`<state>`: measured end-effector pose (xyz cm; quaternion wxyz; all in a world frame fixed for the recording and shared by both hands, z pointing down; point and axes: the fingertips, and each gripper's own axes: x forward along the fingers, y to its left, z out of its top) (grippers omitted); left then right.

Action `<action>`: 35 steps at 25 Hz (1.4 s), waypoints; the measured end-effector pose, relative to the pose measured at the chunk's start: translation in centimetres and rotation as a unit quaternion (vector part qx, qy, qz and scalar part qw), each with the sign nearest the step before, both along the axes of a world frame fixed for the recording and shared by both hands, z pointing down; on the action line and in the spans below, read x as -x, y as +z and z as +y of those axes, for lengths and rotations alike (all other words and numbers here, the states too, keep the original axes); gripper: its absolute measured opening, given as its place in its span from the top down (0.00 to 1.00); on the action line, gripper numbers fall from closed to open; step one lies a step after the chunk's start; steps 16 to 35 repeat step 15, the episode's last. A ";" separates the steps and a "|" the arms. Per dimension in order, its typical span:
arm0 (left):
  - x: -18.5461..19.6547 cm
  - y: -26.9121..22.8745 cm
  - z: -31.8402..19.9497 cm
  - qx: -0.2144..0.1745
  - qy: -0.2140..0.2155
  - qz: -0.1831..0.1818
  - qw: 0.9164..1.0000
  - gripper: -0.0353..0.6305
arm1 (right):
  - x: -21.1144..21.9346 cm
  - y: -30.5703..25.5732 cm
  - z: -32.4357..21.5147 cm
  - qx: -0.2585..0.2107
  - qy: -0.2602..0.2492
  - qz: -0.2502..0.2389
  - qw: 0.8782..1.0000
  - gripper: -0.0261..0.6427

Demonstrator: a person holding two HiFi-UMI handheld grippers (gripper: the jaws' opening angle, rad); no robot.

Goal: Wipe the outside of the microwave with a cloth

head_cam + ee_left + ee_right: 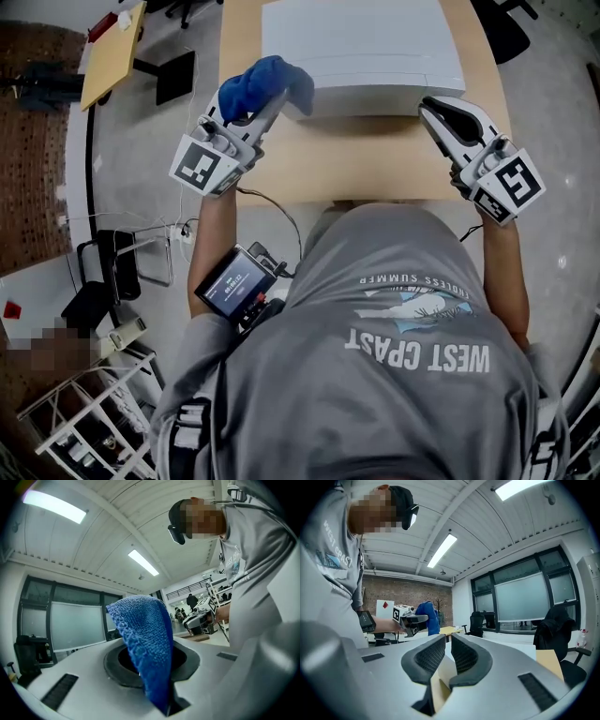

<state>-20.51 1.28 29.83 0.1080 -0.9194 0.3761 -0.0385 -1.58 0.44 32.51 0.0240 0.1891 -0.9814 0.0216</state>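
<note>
Grey shirt point(403, 375) nearest; left tongs point(269, 106) clamped on blue cloth point(255, 82), ready for white microwave point(366, 47) ahead; right tongs point(433, 111) closed, empty.

- The cloth point(143, 639) is showing as blue knitted fabric, looped and rough, with a scalloped stitched edge.
- The microwave point(361, 52) is looking white and smooth, with a matt casing.
- The table point(366, 164) is showing a pale wood-look top, smooth and matt.
- The right gripper point(447, 641) is showing a smooth grey plastic shell with a faint sheen; its pads point(429, 658) are looking black, rubbery and finely ridged.
- The left gripper point(269, 108) is showing the same smooth grey plastic.
- The person's shirt point(412, 309) is looking like soft grey printed cloth.
</note>
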 end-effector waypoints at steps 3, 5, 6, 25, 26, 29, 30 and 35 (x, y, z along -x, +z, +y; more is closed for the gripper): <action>0.1 0.2 -0.1 0.000 -0.004 -0.004 1.000 0.81 | 0.4 0.5 -0.4 0.005 -0.009 0.003 1.000 0.88; 0.7 0.4 -0.2 0.003 -0.013 -0.005 1.000 0.81 | 0.9 0.9 -0.8 0.009 -0.018 0.005 1.000 0.88; 1.1 0.5 -0.2 0.004 -0.019 -0.004 1.000 0.81 | 1.2 1.0 -1.0 0.011 -0.024 0.006 1.000 0.88; 2.8 -0.9 -1.2 0.012 -0.046 0.002 0.999 0.81 | 2.8 -0.1 -3.4 0.024 -0.048 0.016 0.998 0.88; 2.8 -0.9 -1.2 0.012 -0.046 0.002 0.999 0.81 | 2.8 -0.1 -3.4 0.024 -0.048 0.016 0.998 0.88; 2.8 -0.9 -1.2 0.012 -0.046 0.002 0.999 0.81 | 2.8 -0.1 -3.4 0.024 -0.048 0.016 0.998 0.88; 2.8 -0.9 -1.2 0.012 -0.046 0.002 0.999 0.81 | 2.8 -0.1 -3.4 0.024 -0.048 0.016 0.998 0.88; 2.8 -0.9 -1.2 0.012 -0.046 0.002 0.999 0.81 | 2.8 -0.1 -3.4 0.024 -0.048 0.016 0.998 0.88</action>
